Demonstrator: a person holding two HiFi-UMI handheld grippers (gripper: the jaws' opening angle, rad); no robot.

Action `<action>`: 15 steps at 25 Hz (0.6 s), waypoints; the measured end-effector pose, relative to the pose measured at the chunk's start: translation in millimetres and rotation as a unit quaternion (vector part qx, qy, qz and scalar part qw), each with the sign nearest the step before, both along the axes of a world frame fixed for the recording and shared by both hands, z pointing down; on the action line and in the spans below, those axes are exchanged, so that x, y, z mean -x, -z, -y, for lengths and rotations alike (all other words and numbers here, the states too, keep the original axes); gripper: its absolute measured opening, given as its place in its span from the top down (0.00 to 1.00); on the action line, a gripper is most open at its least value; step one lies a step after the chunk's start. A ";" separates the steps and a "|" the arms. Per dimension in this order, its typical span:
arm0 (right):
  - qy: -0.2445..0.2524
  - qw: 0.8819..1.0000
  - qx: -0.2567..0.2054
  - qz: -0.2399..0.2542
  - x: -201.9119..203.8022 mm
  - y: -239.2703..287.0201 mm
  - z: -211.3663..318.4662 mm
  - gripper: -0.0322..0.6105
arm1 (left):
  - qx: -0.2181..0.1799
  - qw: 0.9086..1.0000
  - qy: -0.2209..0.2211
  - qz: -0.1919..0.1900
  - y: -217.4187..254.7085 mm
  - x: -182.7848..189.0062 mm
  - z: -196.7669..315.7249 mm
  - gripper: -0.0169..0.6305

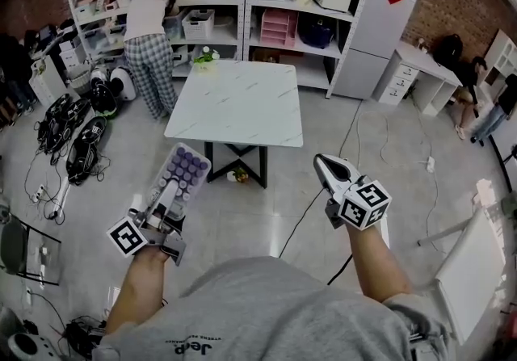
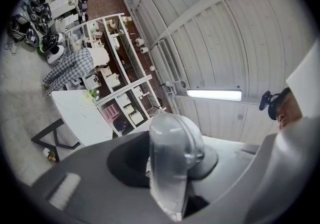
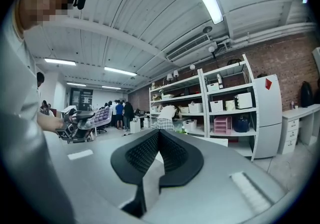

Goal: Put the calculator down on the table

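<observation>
Calculator (image 1: 184, 172) pinched in the jaws of the left gripper (image 1: 166, 200), long axis pointing ahead at the table (image 1: 242, 109), well apart from it. The jaws of the right gripper (image 1: 325, 165) are pressed together, empty.

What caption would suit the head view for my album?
Left tool holds a purple-keyed calculator short of the white table; right tool shut, empty.

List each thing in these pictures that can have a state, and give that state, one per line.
calculator, held in the air short of the table, keys up
left gripper, jaws shut on the calculator
right gripper, jaws together, nothing between them
table, top bare except a small plant at its far corner
</observation>
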State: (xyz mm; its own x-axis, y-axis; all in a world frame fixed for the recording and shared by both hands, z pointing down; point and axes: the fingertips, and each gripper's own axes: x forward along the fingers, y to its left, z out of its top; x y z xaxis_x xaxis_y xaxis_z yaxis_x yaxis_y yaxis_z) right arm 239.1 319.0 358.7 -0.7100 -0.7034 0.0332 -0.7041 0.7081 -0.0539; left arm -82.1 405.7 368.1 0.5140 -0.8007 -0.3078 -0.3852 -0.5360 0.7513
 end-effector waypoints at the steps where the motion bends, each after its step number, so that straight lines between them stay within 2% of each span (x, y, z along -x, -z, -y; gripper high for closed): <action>1: 0.004 1.000 -0.001 -0.001 -3.4 3.2 0.4 0.95 | -0.001 1.000 0.002 0.000 3.0 -5.4 0.3 0.74; 11: 0.027 1.000 -0.002 0.000 -51.8 4.0 7.8 0.95 | 0.006 1.000 0.017 -0.008 2.7 -65.4 2.4 0.74; 15: 0.029 1.000 -0.002 0.007 -62.4 -0.4 16.7 0.95 | 0.013 1.000 0.018 -0.010 -4.3 -77.7 8.6 0.74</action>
